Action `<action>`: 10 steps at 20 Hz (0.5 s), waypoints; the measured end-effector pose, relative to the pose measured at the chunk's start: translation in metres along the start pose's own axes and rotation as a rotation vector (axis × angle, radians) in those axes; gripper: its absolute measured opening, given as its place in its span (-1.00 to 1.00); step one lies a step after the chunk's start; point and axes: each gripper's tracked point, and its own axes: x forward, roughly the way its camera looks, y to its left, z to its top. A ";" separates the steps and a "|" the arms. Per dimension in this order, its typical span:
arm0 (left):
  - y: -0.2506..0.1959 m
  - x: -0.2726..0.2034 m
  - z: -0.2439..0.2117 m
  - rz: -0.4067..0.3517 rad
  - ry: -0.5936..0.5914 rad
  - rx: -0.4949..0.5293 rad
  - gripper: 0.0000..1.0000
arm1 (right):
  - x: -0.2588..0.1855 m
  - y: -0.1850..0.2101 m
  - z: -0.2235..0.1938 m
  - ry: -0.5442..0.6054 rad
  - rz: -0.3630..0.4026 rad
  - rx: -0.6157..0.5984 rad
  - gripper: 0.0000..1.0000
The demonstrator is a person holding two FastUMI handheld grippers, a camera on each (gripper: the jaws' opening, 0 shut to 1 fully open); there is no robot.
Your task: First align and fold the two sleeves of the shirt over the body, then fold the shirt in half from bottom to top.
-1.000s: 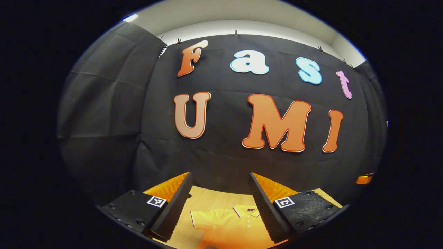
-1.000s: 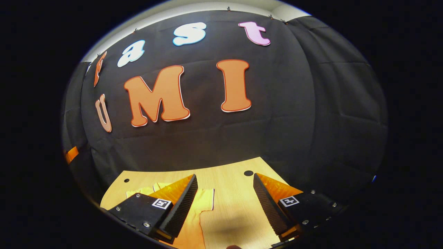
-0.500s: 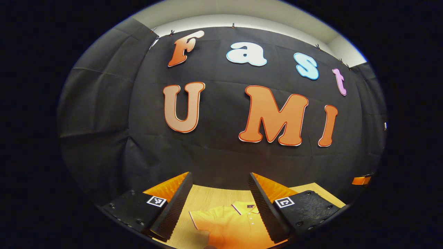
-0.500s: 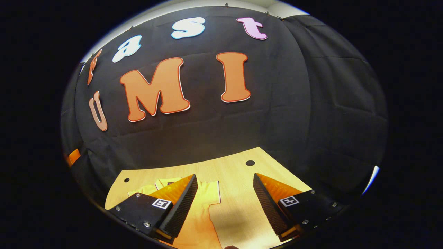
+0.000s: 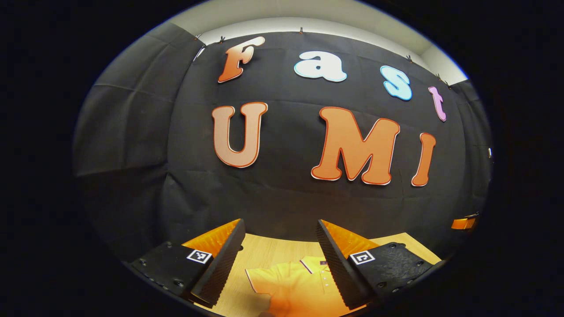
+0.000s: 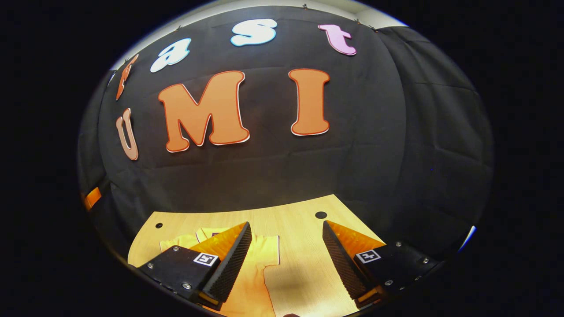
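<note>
- Shirt (image 5: pixel 294 286), yellow with dark-trimmed collar and cuffs, lies flat on the desk (image 5: pixel 264 251), its lower body cut off at the bottom edge in both views.
- In the right gripper view the shirt (image 6: pixel 255 281) is partly hidden behind that tool's near finger; one short sleeve pokes out beside it.
- Collar points toward the black cloth wall (image 5: pixel 282 198), so the long axis runs from the viewer to the wall.
- Left tongs (image 5: pixel 281 259) are spread wide, holding nothing, above the shirt.
- Right tongs (image 6: pixel 286 259) are likewise wide apart and empty, over bare wood beside the sleeve.
- Pale wooden desk has small dark holes (image 6: pixel 320 215); the cloth wall rises just behind it.
</note>
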 end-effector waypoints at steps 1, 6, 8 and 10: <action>0.001 0.001 -0.003 0.000 0.009 -0.001 0.95 | 0.006 0.003 0.002 0.012 0.007 -0.014 0.95; 0.009 0.004 -0.005 -0.002 0.023 0.001 0.95 | 0.049 0.017 0.003 0.115 -0.011 -0.110 0.96; 0.013 0.005 -0.005 -0.002 0.027 0.006 0.95 | 0.069 0.029 -0.010 0.208 0.021 -0.086 0.95; 0.018 0.008 -0.009 0.003 0.037 0.013 0.95 | 0.092 0.039 -0.028 0.303 0.056 -0.062 0.96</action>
